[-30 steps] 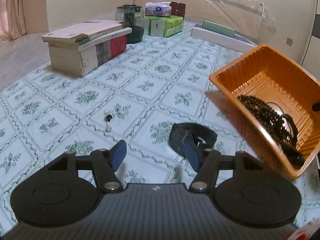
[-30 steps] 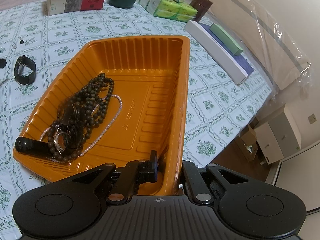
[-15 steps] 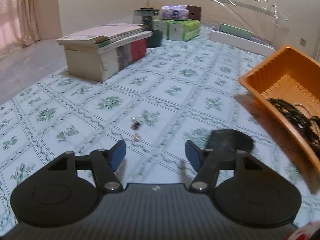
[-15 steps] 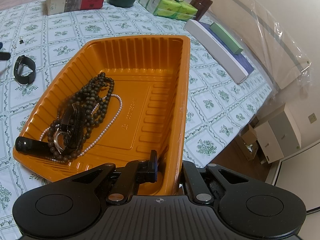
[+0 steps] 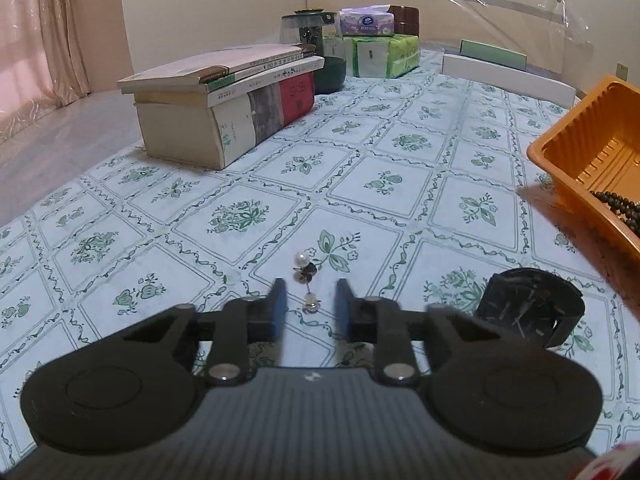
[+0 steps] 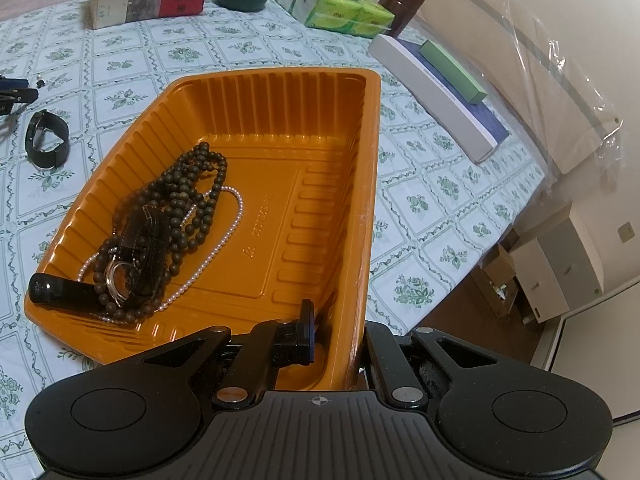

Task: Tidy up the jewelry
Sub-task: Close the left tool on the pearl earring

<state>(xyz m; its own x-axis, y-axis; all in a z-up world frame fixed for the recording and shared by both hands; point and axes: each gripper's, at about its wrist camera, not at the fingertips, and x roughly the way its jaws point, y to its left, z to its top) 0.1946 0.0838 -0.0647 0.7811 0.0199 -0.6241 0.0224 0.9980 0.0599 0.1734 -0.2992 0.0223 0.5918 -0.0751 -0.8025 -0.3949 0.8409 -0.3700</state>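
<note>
My left gripper [image 5: 308,306] is open low over the tablecloth, its fingers on either side of small pearl earrings [image 5: 305,277] that lie on the cloth. A black watch [image 5: 528,308] lies just to its right; it also shows in the right wrist view [image 6: 46,146]. My right gripper [image 6: 340,340] is shut on the near rim of the orange tray [image 6: 370,184], holding it tilted. In the tray lie a dark bead necklace [image 6: 188,192], a thin pearl necklace [image 6: 228,224], a black strap with a ring [image 6: 136,252] and a black tube [image 6: 60,292].
A stack of books [image 5: 224,108] stands at the back left, with a dark green jar [image 5: 320,56], green tissue packs [image 5: 380,54] and a long white box [image 5: 508,76] behind. The table's right edge drops to the floor with cardboard boxes [image 6: 556,260].
My left gripper has moved left from the watch to the earrings, dropped lower, and narrowed its fingers around them. The right gripper and tray have not moved.
</note>
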